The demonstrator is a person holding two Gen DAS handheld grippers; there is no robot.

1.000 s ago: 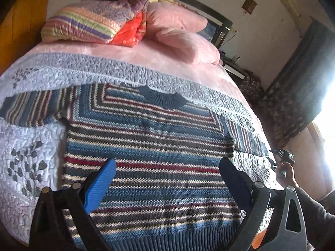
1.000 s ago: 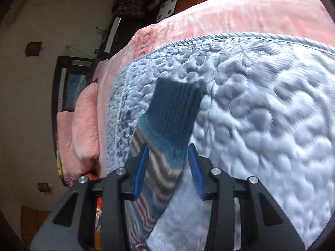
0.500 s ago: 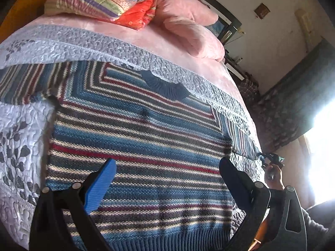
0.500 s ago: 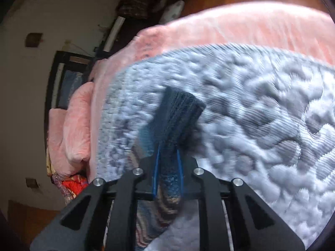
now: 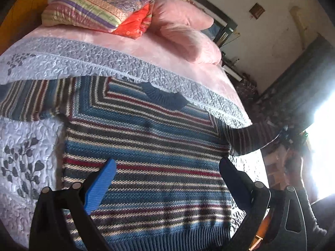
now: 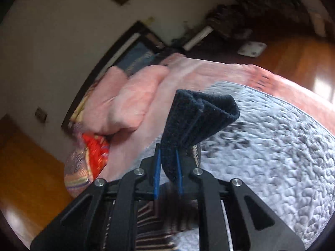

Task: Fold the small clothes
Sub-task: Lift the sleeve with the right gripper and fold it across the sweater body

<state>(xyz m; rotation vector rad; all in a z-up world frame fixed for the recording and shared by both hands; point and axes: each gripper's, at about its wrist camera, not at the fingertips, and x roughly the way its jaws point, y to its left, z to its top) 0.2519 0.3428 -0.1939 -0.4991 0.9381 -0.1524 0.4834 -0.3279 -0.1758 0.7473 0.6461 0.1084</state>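
Sweater [image 5: 146,156] is spread flat on our quilt [image 5: 27,146], striped body facing up. From the left wrist view, our left gripper [image 5: 167,179] hovers over the lower body with its blue pads wide apart, gripping nothing, and far off to the right we can just make out our right hand [image 5: 293,163] holding the right sleeve [image 5: 249,138] up off the bed. Right wrist view fills in what that one can't: our right gripper [image 6: 168,167] is clamped on the dark ribbed cuff [image 6: 199,117]. A second ago that cuff lay flat between open pads; now it's bunched and lifted clear.
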